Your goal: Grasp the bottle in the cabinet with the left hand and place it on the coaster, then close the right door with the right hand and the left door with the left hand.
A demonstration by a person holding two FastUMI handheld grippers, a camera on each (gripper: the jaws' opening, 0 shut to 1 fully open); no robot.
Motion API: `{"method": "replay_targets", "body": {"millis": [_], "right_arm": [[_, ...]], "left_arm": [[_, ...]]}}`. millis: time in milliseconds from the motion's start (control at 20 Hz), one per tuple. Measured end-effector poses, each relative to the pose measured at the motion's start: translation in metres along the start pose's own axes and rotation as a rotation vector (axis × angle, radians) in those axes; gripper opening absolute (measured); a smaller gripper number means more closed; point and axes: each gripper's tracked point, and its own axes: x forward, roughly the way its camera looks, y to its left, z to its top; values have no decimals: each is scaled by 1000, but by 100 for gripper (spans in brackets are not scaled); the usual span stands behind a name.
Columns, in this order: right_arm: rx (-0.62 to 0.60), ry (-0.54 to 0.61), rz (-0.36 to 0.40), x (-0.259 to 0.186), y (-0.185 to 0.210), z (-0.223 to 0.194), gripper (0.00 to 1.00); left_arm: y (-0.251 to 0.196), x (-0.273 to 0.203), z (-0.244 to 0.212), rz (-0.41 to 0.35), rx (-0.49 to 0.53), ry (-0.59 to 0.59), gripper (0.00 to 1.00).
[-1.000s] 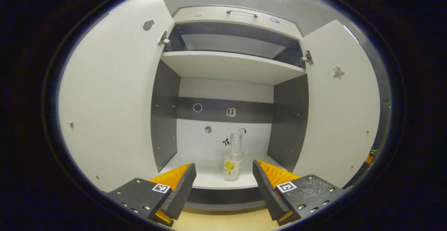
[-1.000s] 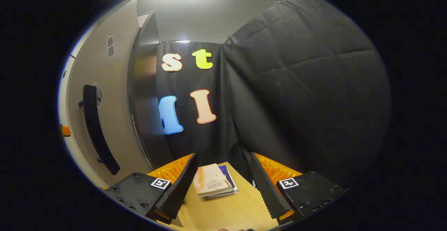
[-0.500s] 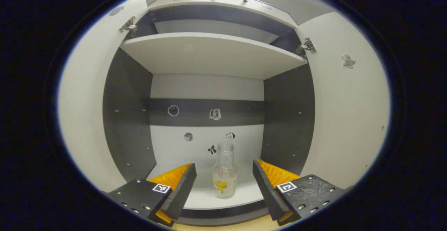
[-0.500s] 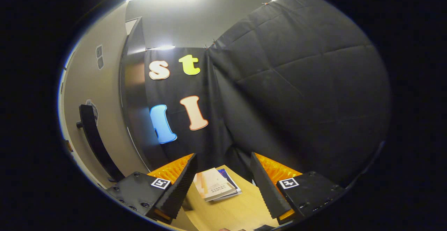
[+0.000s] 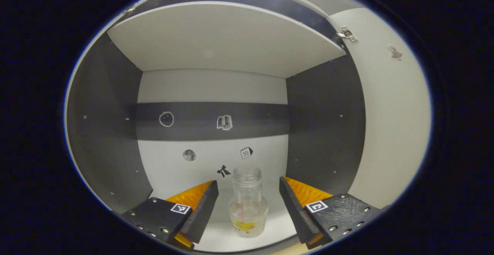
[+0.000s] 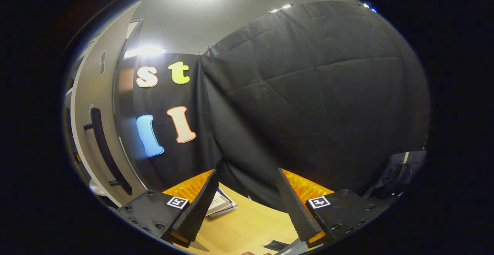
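Left gripper view: bottle between open jaws

Left gripper view looks into the cabinet (image 5: 324, 131), where the clear bottle (image 5: 248, 203) stands upright on the bottom shelf (image 5: 216, 235), beneath an upper shelf (image 5: 216, 39). The left gripper (image 5: 247, 205) has its jaws wide, one on each side of the bottle, apart from it. The right door (image 5: 393, 124) stands open. Right gripper view shows the right gripper (image 6: 245, 205), jaws wide and holding nothing, above the table (image 6: 247, 228) near some booklets (image 6: 220, 205).
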Motion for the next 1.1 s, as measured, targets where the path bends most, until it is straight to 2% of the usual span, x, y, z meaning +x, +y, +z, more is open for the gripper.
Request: {"method": "replay_targets", "body": {"millis": [200, 300, 400, 500, 700, 1100], "right_arm": [[-7, -16, -45, -9, -5, 3, 97], [-18, -21, -56, -12, -8, 4, 96], [-20, -22, -62, -15, -9, 4, 94], [-13, -13, -60, -16, -8, 1, 97], [-9, -9, -41, -15, -5, 1, 96], [-6, 18, 33, -7, 4, -3, 97]], "left_arm": [[-4, 16, -9, -40, -6, 20, 94], [0, 18, -9, -30, 15, 24, 46], [-4, 19, -11, -52, 28, 36, 60], [-5, 14, -11, -58, 28, 57, 40], [-12, 3, 0, -68, 67, 39, 36], [-13, -46, 28, -65, 48, -12, 39]]}}
